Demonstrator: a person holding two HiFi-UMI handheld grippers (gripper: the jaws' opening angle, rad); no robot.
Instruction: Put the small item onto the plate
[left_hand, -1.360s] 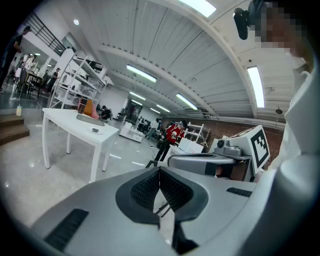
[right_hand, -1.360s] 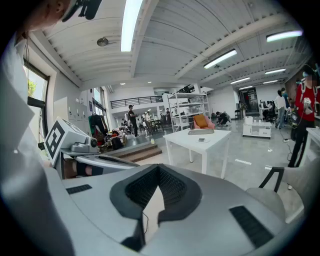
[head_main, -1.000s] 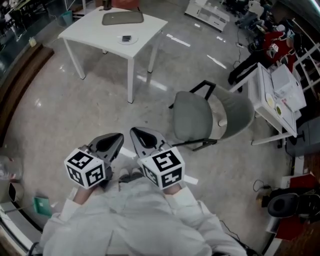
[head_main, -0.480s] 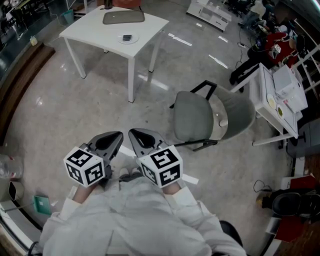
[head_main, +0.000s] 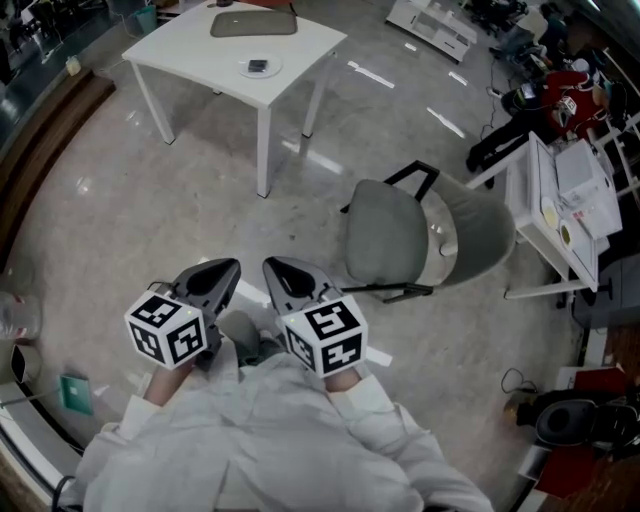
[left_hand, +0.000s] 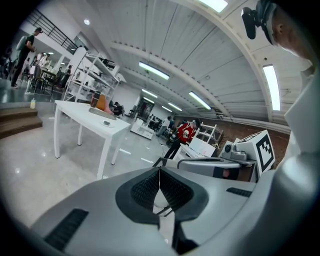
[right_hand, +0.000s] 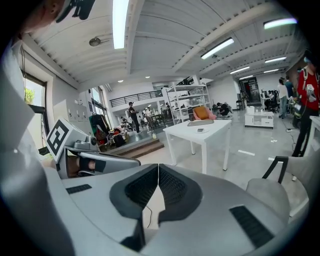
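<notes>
At the far left of the head view, a small green object (head_main: 75, 392) lies on the grey floor (head_main: 120, 220), near the person's left sleeve (head_main: 150, 430).

The left hand-held gripper (head_main: 222, 275) is low in the picture, close to the person's body, and its marker cube (head_main: 165, 330) faces up. In the left gripper view its two jaws are pressed together along a thin line, and there is nothing between them (left_hand: 159, 177).

Far above it in the head view stands a white worktop (head_main: 200, 60). A grey mat (head_main: 253, 22) lies at its far side. The plate (head_main: 260, 68) is nearer to the front corner, and the small item (head_main: 258, 65), which is dark, already lies on this plate. Both are well apart from the two hand-held grippers. The plate shows also as a small disc on the worktop in the left gripper view (left_hand: 106, 123) and in the right gripper view (right_hand: 201, 130).

The right hand-held gripper (head_main: 280, 272) is just beside the left one, and its tip points toward the worktop. In the right gripper view its jaws are fully closed as well, pad against pad, and they grip nothing (right_hand: 158, 175).

To the right of the hand-held grippers there is a grey office chair (head_main: 400, 235) on the floor. Further right stands a white cart (head_main: 555, 200) with papers on top.
</notes>
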